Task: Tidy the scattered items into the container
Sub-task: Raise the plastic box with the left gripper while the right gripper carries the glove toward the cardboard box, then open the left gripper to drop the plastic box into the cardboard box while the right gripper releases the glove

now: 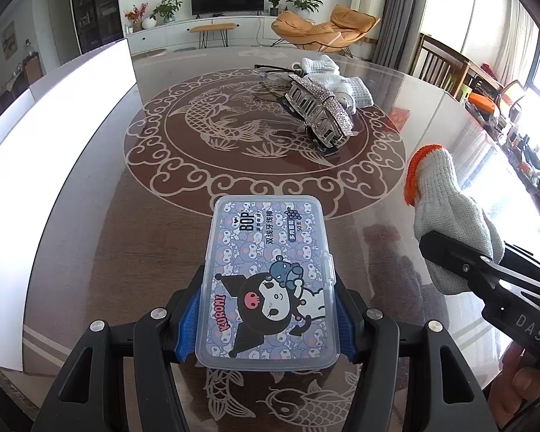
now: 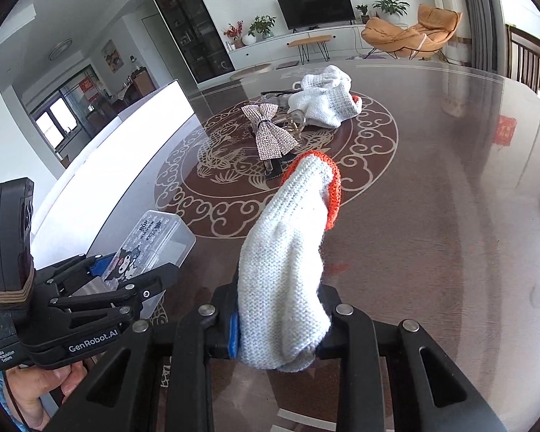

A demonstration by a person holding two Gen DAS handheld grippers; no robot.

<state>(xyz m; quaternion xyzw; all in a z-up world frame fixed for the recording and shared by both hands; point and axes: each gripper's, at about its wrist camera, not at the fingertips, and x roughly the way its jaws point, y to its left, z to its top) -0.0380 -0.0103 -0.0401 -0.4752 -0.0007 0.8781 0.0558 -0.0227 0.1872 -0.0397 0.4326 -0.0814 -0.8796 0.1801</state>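
My left gripper point(image 1: 266, 320) is shut on a clear plastic floss-pick box point(image 1: 270, 277) with a Kuromi cartoon lid, held above the table; the box also shows in the right wrist view point(image 2: 151, 248). My right gripper point(image 2: 280, 320) is shut on a white knit work glove point(image 2: 288, 262) with an orange cuff, which sticks up from the jaws; the glove also shows in the left wrist view point(image 1: 446, 216). A rhinestone hair clip point(image 1: 320, 111), another white glove point(image 1: 338, 79) and glasses point(image 1: 273, 70) lie at the table's middle. A white container point(image 1: 54, 136) stands at the left.
The round dark table point(image 1: 162, 216) has a fish pattern under glass. Wooden chairs point(image 1: 439, 61) stand at the far right edge. The white container's wall also shows in the right wrist view point(image 2: 126, 144).
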